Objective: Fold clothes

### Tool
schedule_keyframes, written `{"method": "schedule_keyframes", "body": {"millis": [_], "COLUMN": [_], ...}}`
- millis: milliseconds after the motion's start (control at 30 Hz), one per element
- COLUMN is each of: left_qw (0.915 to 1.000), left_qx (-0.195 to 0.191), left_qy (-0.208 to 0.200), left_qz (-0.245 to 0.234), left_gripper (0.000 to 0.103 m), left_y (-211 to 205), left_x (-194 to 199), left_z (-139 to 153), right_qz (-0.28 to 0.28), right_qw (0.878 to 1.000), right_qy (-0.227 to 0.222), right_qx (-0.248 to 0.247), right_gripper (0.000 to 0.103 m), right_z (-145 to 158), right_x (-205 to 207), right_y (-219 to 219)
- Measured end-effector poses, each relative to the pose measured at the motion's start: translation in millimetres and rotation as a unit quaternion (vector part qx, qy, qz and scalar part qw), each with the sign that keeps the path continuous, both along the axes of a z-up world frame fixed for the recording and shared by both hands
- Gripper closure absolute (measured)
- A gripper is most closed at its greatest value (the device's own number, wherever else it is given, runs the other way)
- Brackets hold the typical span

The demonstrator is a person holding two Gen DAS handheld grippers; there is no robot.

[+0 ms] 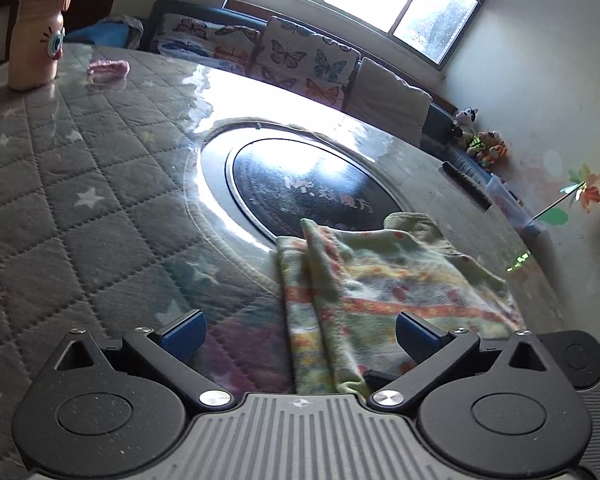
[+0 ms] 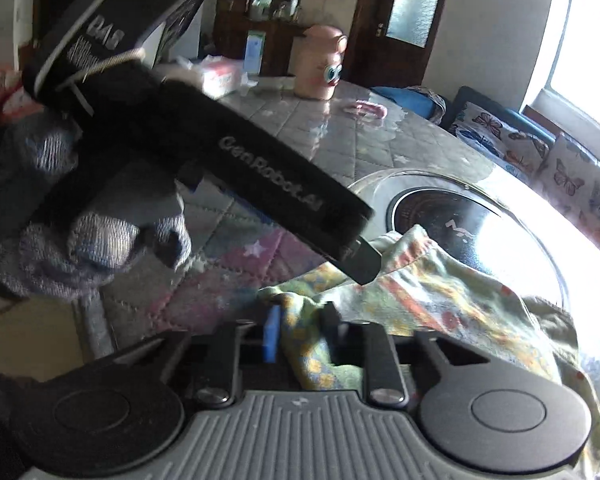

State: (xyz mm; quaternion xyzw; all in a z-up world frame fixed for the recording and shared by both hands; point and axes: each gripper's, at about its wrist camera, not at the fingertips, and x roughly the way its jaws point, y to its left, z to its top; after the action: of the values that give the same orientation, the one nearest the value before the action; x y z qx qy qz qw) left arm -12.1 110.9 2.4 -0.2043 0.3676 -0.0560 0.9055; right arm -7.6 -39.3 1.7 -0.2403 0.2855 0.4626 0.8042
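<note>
Left claw [image 1: 300, 334] agape; right claw [image 2: 300, 330] clamped

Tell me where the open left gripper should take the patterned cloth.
Probably the raised fold ridge of the patterned cloth directly ahead of the left gripper, approached from the near edge: it stands off the table, while the right gripper pinches another edge.

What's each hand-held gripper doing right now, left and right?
Left hand-held gripper: open, patterned cloth lies between the jaws, not pinched.
Right hand-held gripper: shut on the patterned cloth.
</note>
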Motion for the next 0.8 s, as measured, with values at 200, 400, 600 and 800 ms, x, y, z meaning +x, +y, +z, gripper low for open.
{"method": "schedule_keyframes", "body": {"millis": [200, 400, 600, 800], "left_qw": [0.9970, 0.9890, 0.9879, 0.9885], "left_qx": [-0.072, -0.139, -0.140, -0.137], "left_qy": [0.029, 0.051, 0.067, 0.062], "left_qz": [0.011, 0.002, 0.010, 0.012], "left_gripper": [0.005, 0.027, 0.082, 0.088], "left_y": [-2, -11, -17, -14], "left_x": [10, 27, 36, 34], "left_z": [-1, -5, -13, -17], "right_qz": [-0.017, -0.025, -0.028, -0.099], "right_qw": [0.998, 0.993, 0.990, 0.984], "right_qy": [0.024, 0.041, 0.056, 0.056], "right_qx": [0.063, 0.104, 0.123, 0.137], "right_gripper": [0.094, 0.095, 0.093, 0.074], "right_z": [21, 30, 31, 31], "right_x": [8, 8, 9, 23], "right_y": [-27, -52, -74, -113]}}
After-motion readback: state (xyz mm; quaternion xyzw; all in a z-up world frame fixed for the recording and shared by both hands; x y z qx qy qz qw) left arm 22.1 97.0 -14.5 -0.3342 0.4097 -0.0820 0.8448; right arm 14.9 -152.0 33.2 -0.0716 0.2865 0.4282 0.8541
